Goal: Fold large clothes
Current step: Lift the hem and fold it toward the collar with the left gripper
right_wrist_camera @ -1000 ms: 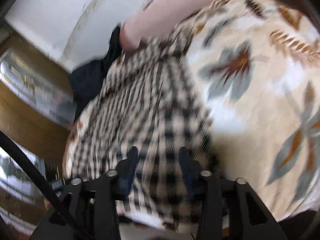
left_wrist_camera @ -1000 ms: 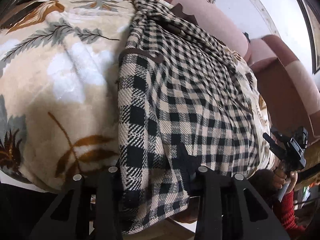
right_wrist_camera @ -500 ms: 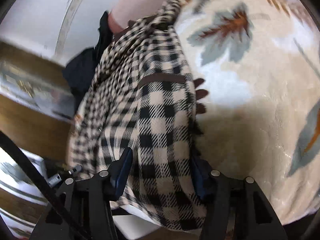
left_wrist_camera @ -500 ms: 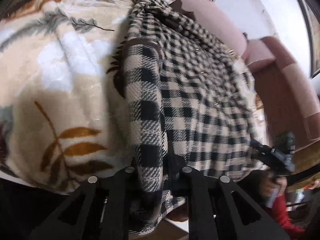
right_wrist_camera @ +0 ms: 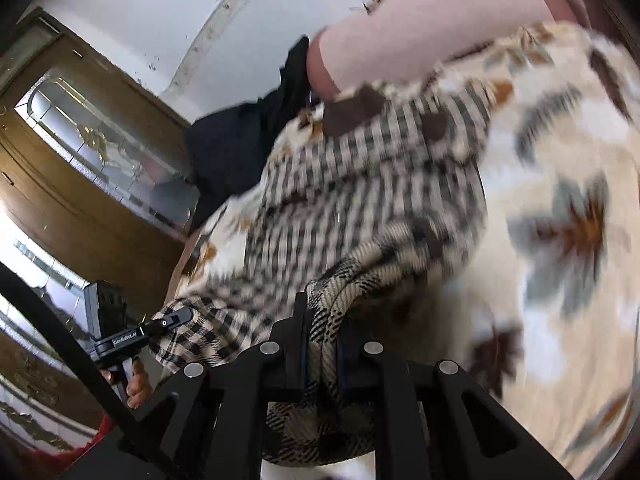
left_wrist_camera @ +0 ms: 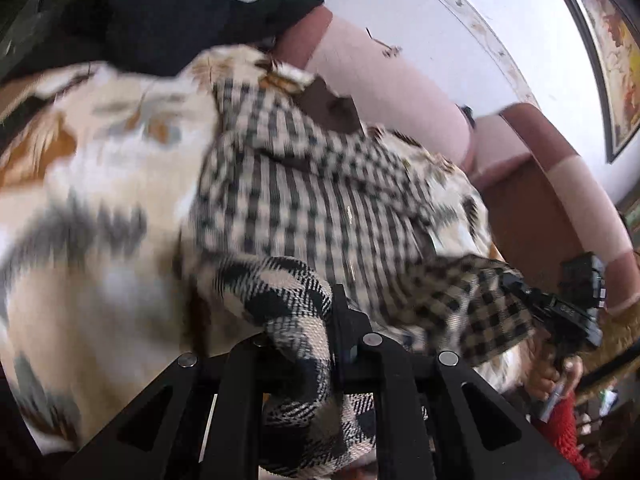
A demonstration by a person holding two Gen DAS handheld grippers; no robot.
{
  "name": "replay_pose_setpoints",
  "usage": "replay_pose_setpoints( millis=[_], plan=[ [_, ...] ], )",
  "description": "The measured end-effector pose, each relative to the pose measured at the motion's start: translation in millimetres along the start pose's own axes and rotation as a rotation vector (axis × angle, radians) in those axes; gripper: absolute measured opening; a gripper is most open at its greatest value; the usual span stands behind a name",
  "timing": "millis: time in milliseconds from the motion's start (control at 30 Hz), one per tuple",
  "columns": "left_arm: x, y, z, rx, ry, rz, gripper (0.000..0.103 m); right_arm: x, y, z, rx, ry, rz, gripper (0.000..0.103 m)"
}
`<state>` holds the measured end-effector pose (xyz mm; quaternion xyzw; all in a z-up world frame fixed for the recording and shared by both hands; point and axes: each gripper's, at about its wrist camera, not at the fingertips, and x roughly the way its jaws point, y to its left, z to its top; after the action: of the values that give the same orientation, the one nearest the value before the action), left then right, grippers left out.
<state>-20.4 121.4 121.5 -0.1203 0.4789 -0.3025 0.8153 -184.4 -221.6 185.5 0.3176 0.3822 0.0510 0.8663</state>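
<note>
A black-and-cream checked garment (left_wrist_camera: 320, 200) lies on a leaf-patterned blanket (left_wrist_camera: 100, 220) over a sofa. My left gripper (left_wrist_camera: 316, 332) is shut on its near hem corner, the cloth bunched between the jaws and lifted. My right gripper (right_wrist_camera: 320, 332) is shut on the other hem corner of the checked garment (right_wrist_camera: 360, 200), also lifted. Each gripper shows in the other's view, the right one (left_wrist_camera: 560, 312) and the left one (right_wrist_camera: 160, 324), both with checked cloth in them. The rest of the garment lies flat toward the sofa back.
The pink sofa backrest (left_wrist_camera: 400, 80) runs behind the garment. A dark cloth (left_wrist_camera: 160, 20) is draped at the blanket's far end. A wooden door (right_wrist_camera: 80, 160) stands beyond the sofa. The blanket (right_wrist_camera: 560, 240) spreads wide beside the garment.
Both grippers have closed on the near hem corners and lifted them off the blanket. The hem now rises and bunches, and both views have tilted up with motion blur.
</note>
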Motion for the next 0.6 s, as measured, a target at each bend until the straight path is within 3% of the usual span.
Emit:
replay_pose_setpoints(
  millis=[167, 367, 500, 600],
  plan=[
    [45.6, 2.0, 90.8, -0.020, -0.026, 0.061, 0.012, 48.7, -6.8, 81.7, 0.034, -0.048, -0.038, 0.012],
    [127.7, 13.6, 183.9, -0.003, -0.022, 0.197, 0.013, 116.7, -62.2, 162.5, 0.159, -0.068, -0.117, 0.012],
    [170.5, 37.2, 223.5, -0.077, 0.003, 0.196, 0.014, 158.7, -101.8, 191.3, 0.226, -0.065, -0.180, 0.012],
    [187.2, 53.5, 238.6, -0.162, 0.009, 0.134, 0.014, 177.1, -123.0, 201.3, 0.266, -0.051, -0.181, 0.013]
  ],
)
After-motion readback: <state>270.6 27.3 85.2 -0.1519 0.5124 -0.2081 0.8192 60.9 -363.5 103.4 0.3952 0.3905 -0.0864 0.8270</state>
